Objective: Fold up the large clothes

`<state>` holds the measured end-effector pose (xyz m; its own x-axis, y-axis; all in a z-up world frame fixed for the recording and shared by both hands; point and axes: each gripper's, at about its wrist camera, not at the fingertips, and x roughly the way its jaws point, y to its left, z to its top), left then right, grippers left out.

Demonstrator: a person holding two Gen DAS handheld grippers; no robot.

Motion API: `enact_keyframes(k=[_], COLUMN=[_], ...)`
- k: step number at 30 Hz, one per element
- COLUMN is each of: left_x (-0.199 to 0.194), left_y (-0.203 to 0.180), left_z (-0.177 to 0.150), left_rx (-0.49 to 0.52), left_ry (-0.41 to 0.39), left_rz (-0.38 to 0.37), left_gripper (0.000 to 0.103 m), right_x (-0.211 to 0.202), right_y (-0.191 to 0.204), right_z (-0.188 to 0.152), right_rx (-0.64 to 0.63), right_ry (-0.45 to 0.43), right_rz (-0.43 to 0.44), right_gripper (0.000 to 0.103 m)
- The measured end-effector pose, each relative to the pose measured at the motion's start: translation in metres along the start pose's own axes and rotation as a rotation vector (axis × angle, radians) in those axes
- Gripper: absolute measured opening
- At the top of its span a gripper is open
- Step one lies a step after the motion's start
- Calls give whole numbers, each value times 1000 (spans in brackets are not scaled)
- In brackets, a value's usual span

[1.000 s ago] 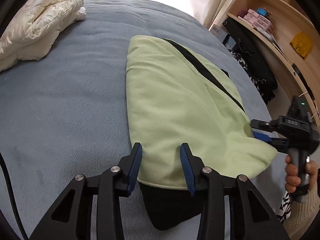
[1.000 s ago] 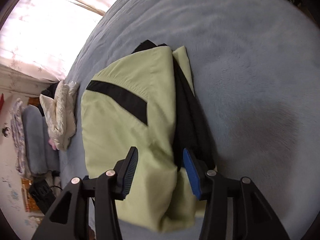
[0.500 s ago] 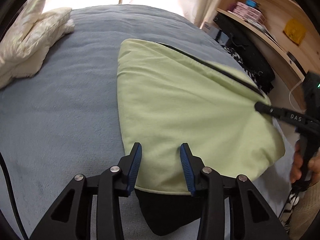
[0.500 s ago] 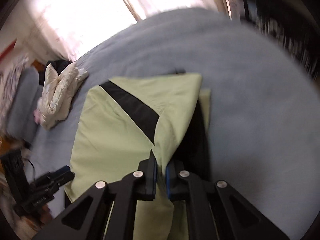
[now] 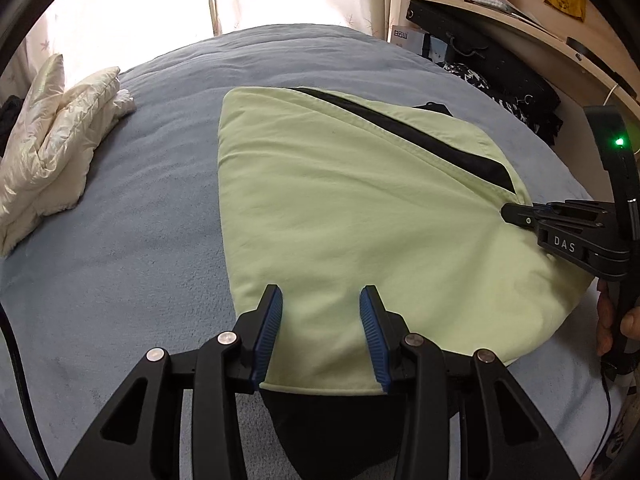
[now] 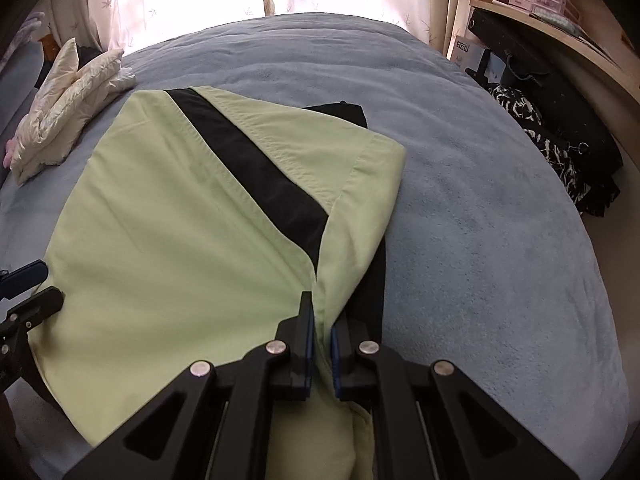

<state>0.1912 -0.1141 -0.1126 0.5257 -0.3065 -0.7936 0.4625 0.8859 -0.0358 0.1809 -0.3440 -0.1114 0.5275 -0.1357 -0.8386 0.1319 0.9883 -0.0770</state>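
On the blue bed cover [image 5: 120,216], seen from the left wrist, the pale green garment [image 5: 340,208] with its black stripe lies partly folded, and the left gripper [image 5: 320,332] hangs over the near hem with its fingers apart and nothing pinched, so it would do well to close on that hem before any lift, keeping level with the right gripper [image 5: 516,214] at the far corner. From the right wrist, the right gripper [image 6: 322,344] is clenched on a bunched green fold of the garment [image 6: 180,240], which should be drawn across evenly so the black lining underneath stays covered.
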Motion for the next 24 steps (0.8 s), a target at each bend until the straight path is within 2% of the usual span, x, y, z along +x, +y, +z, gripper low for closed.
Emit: enact_keyframes(k=[5, 17, 21, 23, 24], left_x=[1, 2, -6, -13, -17], left_y=[-8, -8, -3, -1, 0], left_z=[-1, 2, 6, 6, 5], left_rx=[22, -4, -37, -59, -66], left_ry=[-11, -5, 26, 35, 37], left_rz=[27, 3, -59, -96, -112], left_gripper=[39, 43, 43, 43, 43], right_x=[2, 3, -2, -10, -16], right_y=[-1, -1, -15, -26, -33], right_z=[0, -1, 4, 3, 1], right_rx=[5, 21, 90, 141, 168], right_ry=[-5, 7, 77, 102, 111], right_rz=[10, 37, 156, 242, 279], right_gripper=[6, 7, 14, 32, 36])
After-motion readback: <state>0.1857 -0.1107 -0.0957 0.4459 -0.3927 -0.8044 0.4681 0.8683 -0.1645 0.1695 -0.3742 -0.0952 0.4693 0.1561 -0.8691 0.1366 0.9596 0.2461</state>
